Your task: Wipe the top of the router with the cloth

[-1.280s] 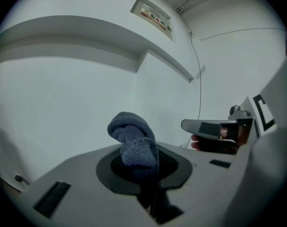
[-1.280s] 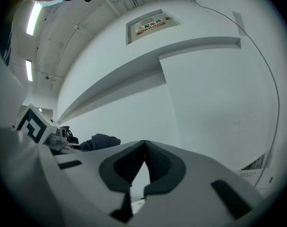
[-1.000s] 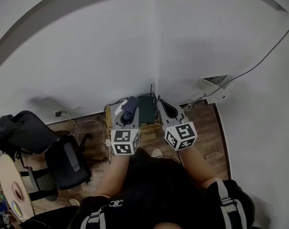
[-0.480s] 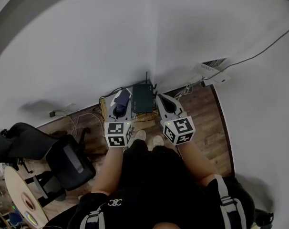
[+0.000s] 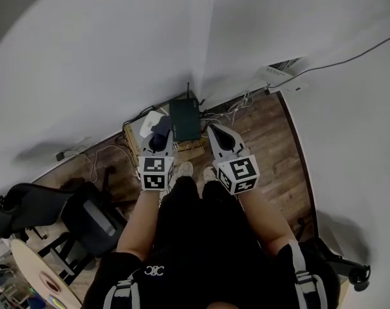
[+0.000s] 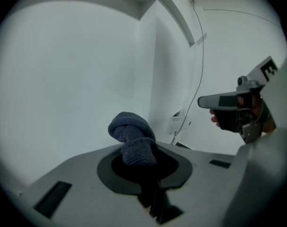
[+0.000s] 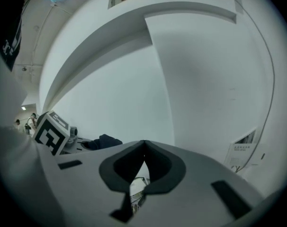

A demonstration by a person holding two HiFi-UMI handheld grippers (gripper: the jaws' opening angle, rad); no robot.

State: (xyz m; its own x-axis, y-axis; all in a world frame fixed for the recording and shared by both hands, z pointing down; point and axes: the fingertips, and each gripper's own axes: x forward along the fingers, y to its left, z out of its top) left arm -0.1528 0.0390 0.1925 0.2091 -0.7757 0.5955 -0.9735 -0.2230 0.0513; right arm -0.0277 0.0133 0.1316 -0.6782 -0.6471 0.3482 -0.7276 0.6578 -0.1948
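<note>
A dark green router (image 5: 185, 120) with short antennas sits on a low wooden stand (image 5: 188, 152) in the room corner. My left gripper (image 5: 160, 135) hangs above the stand's left side, shut on a bunched dark blue cloth (image 5: 161, 130). In the left gripper view the cloth (image 6: 133, 141) sticks up out of the closed jaws. My right gripper (image 5: 216, 132) hovers to the right of the router, shut with nothing in it. In the right gripper view the jaw tips (image 7: 143, 144) meet, and the cloth (image 7: 103, 141) shows at the left.
White walls meet right behind the router. Cables (image 5: 237, 108) trail along the wooden floor (image 5: 272, 140), and a white wall box (image 5: 277, 74) sits at the right. A black office chair (image 5: 85, 217) stands at the left. The person's feet (image 5: 182, 170) are just in front of the stand.
The head view has shifted: router and stand sit further left and higher in the picture. Both grippers stay shut and have drifted slightly left, the left one still holding the cloth.
</note>
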